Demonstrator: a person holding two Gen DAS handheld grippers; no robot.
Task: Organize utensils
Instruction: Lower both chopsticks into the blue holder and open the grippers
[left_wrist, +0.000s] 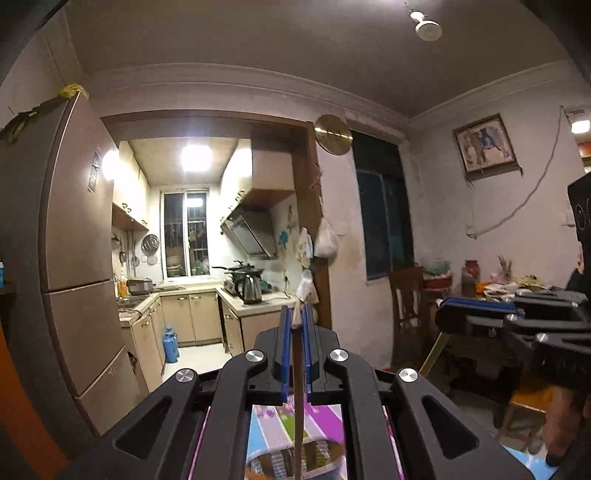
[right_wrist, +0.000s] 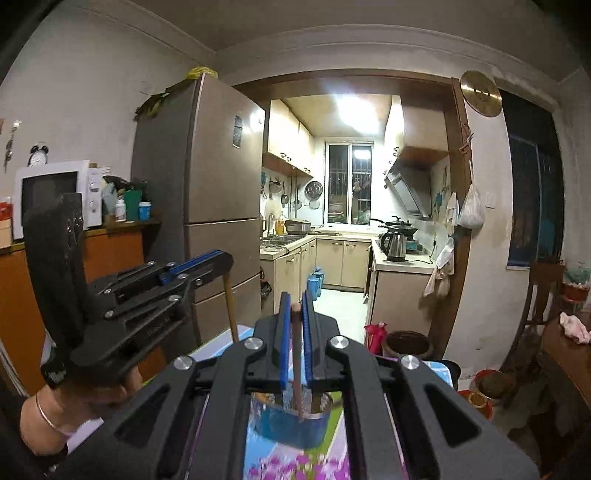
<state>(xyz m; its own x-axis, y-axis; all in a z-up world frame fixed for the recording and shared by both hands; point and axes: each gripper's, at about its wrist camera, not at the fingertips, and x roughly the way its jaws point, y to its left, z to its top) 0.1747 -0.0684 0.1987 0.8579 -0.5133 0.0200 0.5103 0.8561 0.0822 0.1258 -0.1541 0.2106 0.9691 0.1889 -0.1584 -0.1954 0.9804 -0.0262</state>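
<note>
1. The left gripper (left_wrist: 295, 321) has its two blue pads squeezed almost together on a thin brown wooden stick (left_wrist: 298, 391), maybe a chopstick.
2. That stick is long, smooth and dark, and it looks a little bent in the round camera view. Its top pokes out just past the pad tips. Its low end hangs down toward a shiny round metal holder (left_wrist: 291, 461).
3. The right gripper (right_wrist: 295, 306) is also pinched nearly closed on a second brown stick (right_wrist: 297, 369). This one is straight with a rounded top.
4. The low end of the second stick reaches into a round metal cup (right_wrist: 291, 424) with a blue, shiny side.
5. The cup stands on a table cloth (right_wrist: 295, 469) with bright purple flowers, green and blue on it.
6. Both grippers are black plastic with silver round bolts and ridged blue pads.
7. In the right wrist view the left gripper shows from the side, with its tan stick hanging down near the left edge of the table.
8. Behind is a tall brown fridge (right_wrist: 207, 199) and a steel kettle (right_wrist: 394, 242) on the kitchen counter.
</note>
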